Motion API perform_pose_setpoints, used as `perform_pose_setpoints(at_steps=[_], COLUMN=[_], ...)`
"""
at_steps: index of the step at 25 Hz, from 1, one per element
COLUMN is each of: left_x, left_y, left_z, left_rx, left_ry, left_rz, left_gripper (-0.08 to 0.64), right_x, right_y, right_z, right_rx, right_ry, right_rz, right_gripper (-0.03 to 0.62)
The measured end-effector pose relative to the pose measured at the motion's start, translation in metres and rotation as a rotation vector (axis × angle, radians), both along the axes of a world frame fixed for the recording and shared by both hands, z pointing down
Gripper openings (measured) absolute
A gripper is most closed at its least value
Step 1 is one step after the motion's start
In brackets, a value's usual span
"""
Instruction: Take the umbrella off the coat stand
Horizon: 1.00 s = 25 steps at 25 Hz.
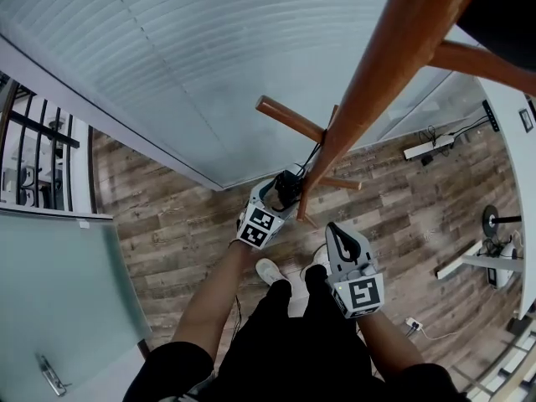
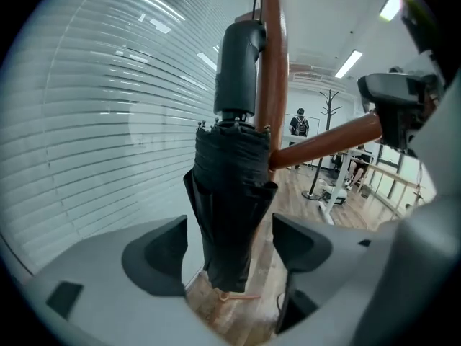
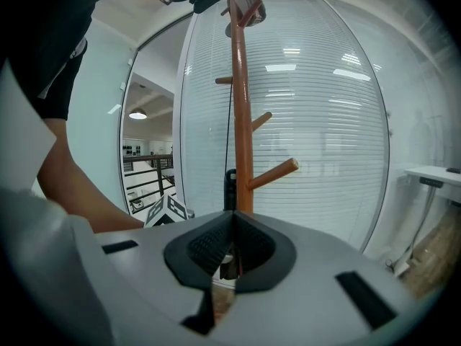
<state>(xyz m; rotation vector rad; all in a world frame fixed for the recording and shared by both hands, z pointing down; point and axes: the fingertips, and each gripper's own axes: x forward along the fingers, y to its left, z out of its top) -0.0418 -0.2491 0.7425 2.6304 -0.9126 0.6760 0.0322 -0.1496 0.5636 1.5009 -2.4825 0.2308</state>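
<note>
A folded black umbrella [image 2: 230, 207] hangs against the brown wooden coat stand [image 2: 272, 63], its grey handle [image 2: 238, 63] uppermost. My left gripper [image 2: 229, 254] is open. The umbrella's lower part hangs between its two pads with a gap on each side. In the head view the left gripper [image 1: 280, 193] sits right at the umbrella [image 1: 289, 187] beside the stand's pole [image 1: 377, 82]. My right gripper [image 1: 333, 229] is lower and apart from the stand, shut with nothing in it. Its own view shows its pads meeting [image 3: 232, 247], with the stand [image 3: 241, 121] and the umbrella [image 3: 230, 186] beyond.
A striped frosted glass wall [image 1: 209, 65] stands right behind the stand. Pegs [image 1: 289, 118] stick out of the pole at several heights. A power strip [image 1: 427, 147] and a white floor stand [image 1: 494, 258] lie to the right. A railing [image 1: 33, 157] and glass door [image 1: 59, 291] are left.
</note>
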Motion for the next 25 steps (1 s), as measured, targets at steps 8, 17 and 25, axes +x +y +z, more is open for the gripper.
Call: perform_pose_setpoints(at_steps=[8,17,25], left_x=[0.001,0.000,-0.003], left_y=[-0.002,0.000,0.001], left_z=[0.010,0.004,-0.008], left_rx=[0.015,-0.002,0.039], left_ry=[0.013,0.040,0.043], left_rz=[0.036,0.016,-0.014], left_gripper=[0.353,0.255,0.244], right_x=[0.009,0.000,0.002], right_y=[-0.001,-0.008,-0.003], right_z=[0.019,0.060,0.080], right_rx=[-0.043,-0.121,-0.178], right_ry=[0.018,0.013,-0.013], right_rz=[0.006,0.013,0.032], right_gripper=[0.007,0.006,0.006])
